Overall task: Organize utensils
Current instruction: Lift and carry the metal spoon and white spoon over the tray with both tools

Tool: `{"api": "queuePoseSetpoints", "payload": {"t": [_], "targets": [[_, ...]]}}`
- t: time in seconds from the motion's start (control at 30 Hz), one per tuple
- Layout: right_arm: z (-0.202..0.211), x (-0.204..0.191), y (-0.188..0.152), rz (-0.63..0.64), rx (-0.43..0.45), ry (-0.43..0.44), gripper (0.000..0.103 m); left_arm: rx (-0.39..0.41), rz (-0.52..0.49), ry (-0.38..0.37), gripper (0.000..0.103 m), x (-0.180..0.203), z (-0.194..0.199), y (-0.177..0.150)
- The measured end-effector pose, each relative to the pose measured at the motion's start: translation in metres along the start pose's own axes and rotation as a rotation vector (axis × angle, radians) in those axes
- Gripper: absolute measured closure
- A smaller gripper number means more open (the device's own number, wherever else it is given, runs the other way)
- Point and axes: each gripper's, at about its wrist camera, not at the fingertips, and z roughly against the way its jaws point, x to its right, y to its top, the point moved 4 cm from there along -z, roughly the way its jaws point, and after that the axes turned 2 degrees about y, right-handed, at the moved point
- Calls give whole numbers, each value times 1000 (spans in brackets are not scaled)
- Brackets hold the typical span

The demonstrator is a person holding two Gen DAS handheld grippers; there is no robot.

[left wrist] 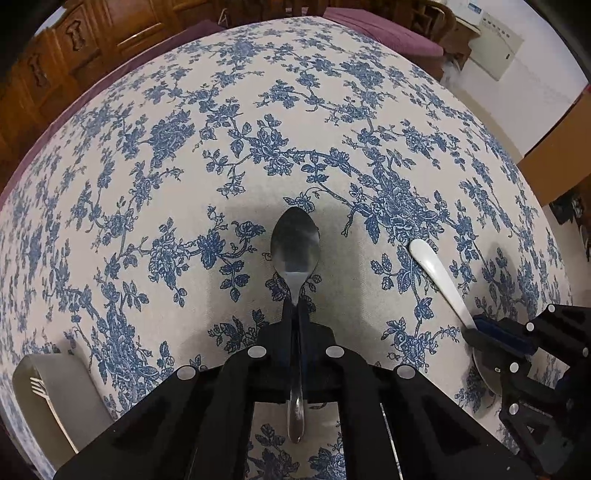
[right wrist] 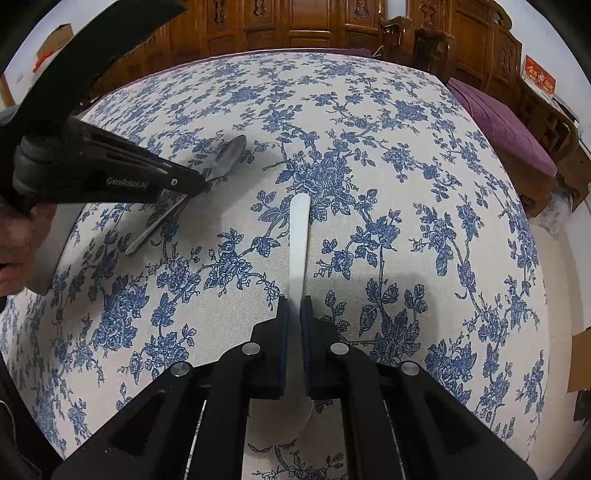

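My left gripper (left wrist: 295,308) is shut on the neck of a metal spoon (left wrist: 294,247), whose bowl points away from me over the blue-flowered tablecloth (left wrist: 184,166); its handle runs back between the fingers. The right wrist view shows that left gripper (right wrist: 199,182) from the side, with the metal spoon (right wrist: 231,155) low over the cloth. My right gripper (right wrist: 294,308) is shut on a white ceramic spoon (right wrist: 299,236): handle forward, bowl back under the fingers. In the left wrist view the right gripper (left wrist: 480,332) and white spoon (left wrist: 436,273) sit at the right.
A grey utensil tray (left wrist: 74,391) holding a fork (left wrist: 40,387) lies at the near left of the table. Purple-cushioned wooden chairs (right wrist: 506,129) and carved wooden cabinets (right wrist: 314,26) ring the far side. A cardboard box (left wrist: 554,155) stands off the right edge.
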Motion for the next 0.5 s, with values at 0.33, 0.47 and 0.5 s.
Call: {"api": "queuePoseSetpoints", "payload": {"t": [0.33, 0.47, 0.5], "targets": [[15, -17, -5, -13, 27, 32, 95, 81, 25, -28, 102, -4, 28, -25], [30, -27, 1, -5, 56, 37, 95, 121, 27, -24, 102, -7, 47, -31], [33, -29, 1, -4, 62, 37, 95, 128, 27, -22, 102, -7, 50, -31]]}}
